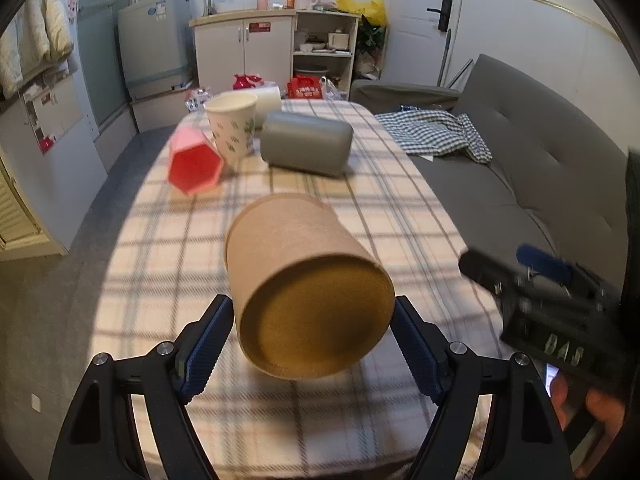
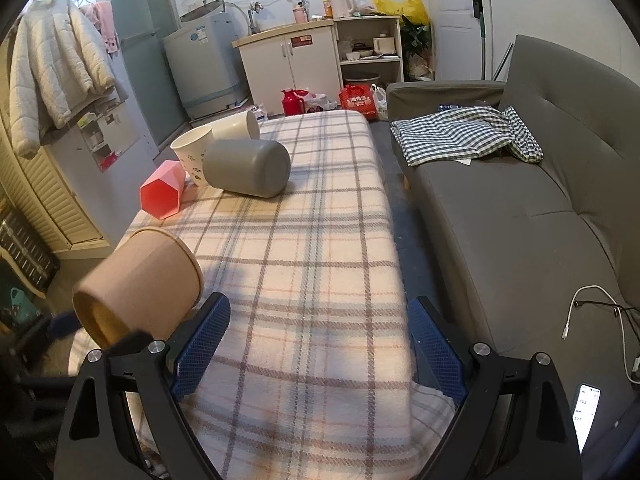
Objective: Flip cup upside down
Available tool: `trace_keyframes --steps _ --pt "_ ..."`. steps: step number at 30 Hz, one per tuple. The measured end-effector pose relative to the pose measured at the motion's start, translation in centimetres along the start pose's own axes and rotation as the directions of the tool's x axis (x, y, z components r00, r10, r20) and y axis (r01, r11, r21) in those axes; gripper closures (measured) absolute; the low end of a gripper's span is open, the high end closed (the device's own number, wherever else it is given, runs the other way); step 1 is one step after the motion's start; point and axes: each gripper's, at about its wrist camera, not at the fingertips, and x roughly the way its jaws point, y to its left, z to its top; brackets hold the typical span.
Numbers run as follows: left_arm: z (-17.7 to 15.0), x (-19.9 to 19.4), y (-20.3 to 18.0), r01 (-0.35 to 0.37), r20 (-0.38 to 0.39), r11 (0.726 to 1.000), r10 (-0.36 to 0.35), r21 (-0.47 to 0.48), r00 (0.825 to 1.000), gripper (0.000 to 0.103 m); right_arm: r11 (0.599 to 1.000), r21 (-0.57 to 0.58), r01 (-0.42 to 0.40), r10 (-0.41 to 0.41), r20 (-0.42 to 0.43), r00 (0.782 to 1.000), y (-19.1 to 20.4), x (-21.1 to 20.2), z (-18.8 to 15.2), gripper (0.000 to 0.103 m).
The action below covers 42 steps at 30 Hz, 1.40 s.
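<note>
A brown paper cup [image 1: 304, 284] is held tilted above the plaid-covered table [image 1: 384, 184], its base toward the left wrist camera and its rim pointing away. My left gripper [image 1: 314, 316] is shut on the cup's base end, one blue pad on each side. In the right wrist view the same cup [image 2: 140, 280] hangs at the left over the table's near corner. My right gripper [image 2: 318, 344] is open and empty above the near end of the table [image 2: 312, 240], apart from the cup.
A pink hexagonal cup [image 1: 194, 164], a white patterned cup [image 1: 232, 128] standing upright, a grey cup [image 1: 306, 142] on its side and a white cup [image 2: 236, 125] on its side lie at the table's far end. A grey sofa [image 2: 520, 216] with a checked cloth runs along the right.
</note>
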Motion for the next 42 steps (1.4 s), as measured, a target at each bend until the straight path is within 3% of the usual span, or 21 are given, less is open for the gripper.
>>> trace_keyframes --steps 7,14,27,32,42 --pt "3.0 0.2 0.3 -0.011 0.003 0.999 0.011 0.031 1.000 0.022 1.000 0.000 -0.008 0.008 -0.010 1.000 0.1 0.4 -0.1 0.012" --pt "4.4 2.6 0.7 0.000 -0.043 1.000 0.001 0.010 0.999 0.022 1.000 0.003 -0.015 0.015 -0.025 1.000 0.2 0.9 -0.3 0.012" --pt "4.7 3.4 1.0 0.006 -0.033 1.000 -0.005 0.028 0.999 0.020 1.000 -0.006 -0.022 0.022 -0.046 0.999 0.9 1.6 -0.4 0.012" --pt "5.0 3.8 1.4 -0.043 -0.042 0.998 0.044 0.042 0.998 0.020 1.000 -0.014 -0.020 0.019 -0.045 0.999 1.3 1.4 -0.4 0.012" --pt "4.8 0.7 2.9 -0.021 0.025 1.000 0.022 -0.012 0.999 0.020 1.000 -0.021 -0.021 0.020 -0.016 1.000 1.7 0.3 0.0 0.012"
